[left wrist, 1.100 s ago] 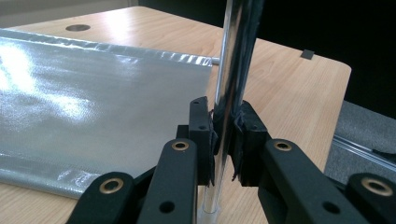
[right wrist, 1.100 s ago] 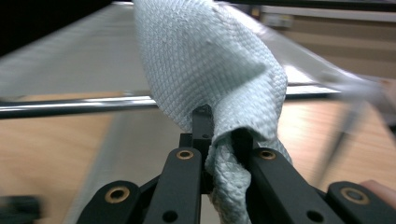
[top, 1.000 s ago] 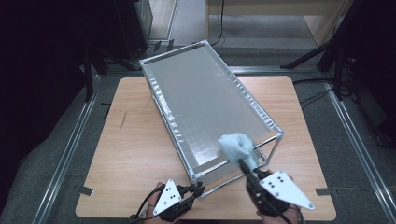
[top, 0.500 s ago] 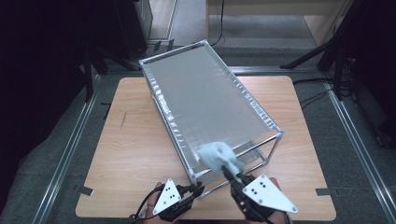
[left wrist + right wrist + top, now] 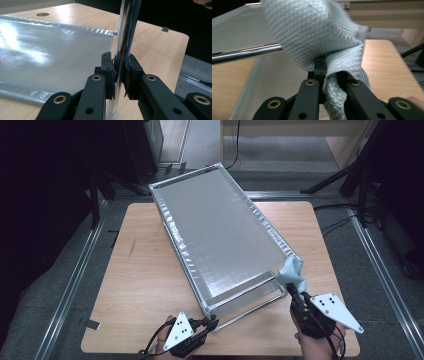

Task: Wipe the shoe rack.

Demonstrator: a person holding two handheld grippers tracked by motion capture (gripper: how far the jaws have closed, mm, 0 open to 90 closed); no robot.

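Observation:
A metal-framed rack [image 5: 171, 227] with a silvery sheet [image 5: 220, 235] stretched over it stands slantwise on the wooden table [image 5: 145, 280]. My left gripper [image 5: 210, 322] is shut on the rack's near-left upright post [image 5: 124, 37], and the jaws of this left gripper [image 5: 120, 75] pinch the shiny tube from both sides. My right gripper [image 5: 292, 293] is shut on a pale blue waffle-weave cloth [image 5: 292, 271]. The cloth rests against the rack's near-right corner. In the right gripper view the cloth [image 5: 312, 30] bulges over the right gripper [image 5: 330, 75], and a rack bar [image 5: 244, 53] runs off to the left.
Bare table lies left of the rack and along the front edge between my hands. Aluminium floor rails [image 5: 75, 280] flank the table. Dark stands and cables [image 5: 350, 185] sit at the back right, off the table.
The right gripper swept the cloth left along the rack's near end, then back right to the near-right corner. The left gripper stayed clamped on the post.

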